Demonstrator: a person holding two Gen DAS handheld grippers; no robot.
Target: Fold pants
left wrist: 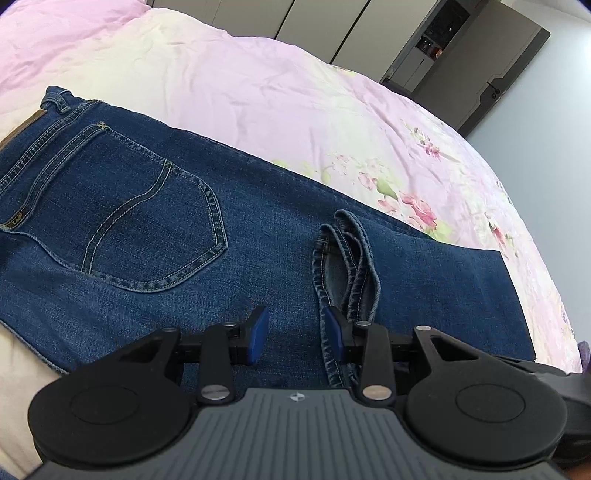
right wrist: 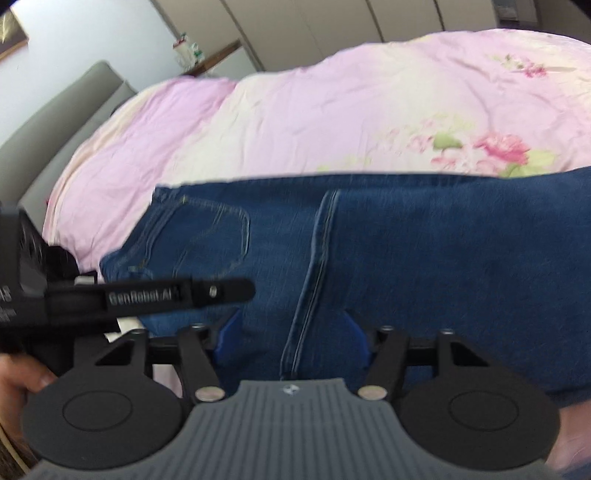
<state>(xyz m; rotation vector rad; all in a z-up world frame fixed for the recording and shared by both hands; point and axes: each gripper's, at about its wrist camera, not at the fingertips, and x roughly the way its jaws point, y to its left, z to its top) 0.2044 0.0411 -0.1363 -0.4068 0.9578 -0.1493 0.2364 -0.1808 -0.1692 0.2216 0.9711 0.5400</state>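
Note:
Blue jeans point(left wrist: 229, 236) lie flat on the bed, back pocket point(left wrist: 147, 221) up, waistband at the far left. The leg hems point(left wrist: 347, 266) are folded back over the thigh part and lie in a bunch. My left gripper point(left wrist: 297, 338) is open just above the denim, its right blue pad point(left wrist: 334, 332) beside the hem edge. In the right wrist view the jeans point(right wrist: 424, 258) fill the middle, with the folded hem edge point(right wrist: 314, 266) running down between the fingers. My right gripper point(right wrist: 291, 339) is open over that edge. The left gripper's body point(right wrist: 147, 295) shows at the left.
A pink floral quilt point(left wrist: 295, 110) covers the bed under the jeans. Grey wardrobes point(left wrist: 332, 33) and a dark door point(left wrist: 491, 74) stand behind. In the right wrist view a grey headboard point(right wrist: 62, 118) is at the left, and a hand point(right wrist: 22, 376) holds the other gripper.

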